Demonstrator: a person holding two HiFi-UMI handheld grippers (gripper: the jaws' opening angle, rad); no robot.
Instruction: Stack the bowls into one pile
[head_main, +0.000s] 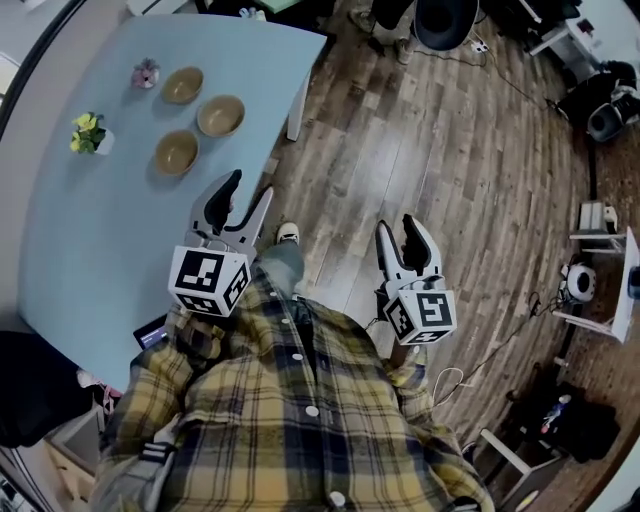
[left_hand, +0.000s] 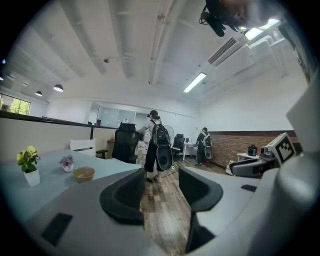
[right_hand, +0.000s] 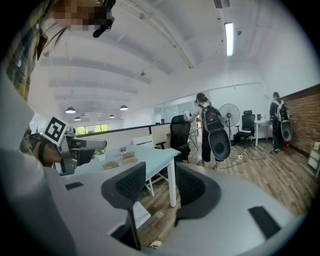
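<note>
The table (head_main: 80, 250) fills the left of the head view. Toward its far left stand yellow flowers (head_main: 88, 133) and, farther off, a pink plant (head_main: 146, 73). Just right of these lie the three bowls, each upright, apart from the others and none stacked: the near bowl (head_main: 175, 153), the far bowl (head_main: 182, 85) and the right bowl (head_main: 220, 116). The left gripper (head_main: 250, 188) hangs by the table's right edge, nearer than the bowls. It points toward them but is well short of them. Its jaws stand wide with nothing between them; only floor (head_main: 450, 150) shows through the gap in the left gripper view. The right gripper (head_main: 398, 228) is off the table, over the floor, its jaws also wide and empty.

The task looks to be at its very start, in the approach to a first bowl, with nothing yet picked up. The next move likely calls for carrying the left gripper forward over the table to the near bowl and setting its jaws astride the rim before closing. The right gripper would have to come left across the table edge to help. The bowls lie near one another, so a careless reach could knock a neighbour
</note>
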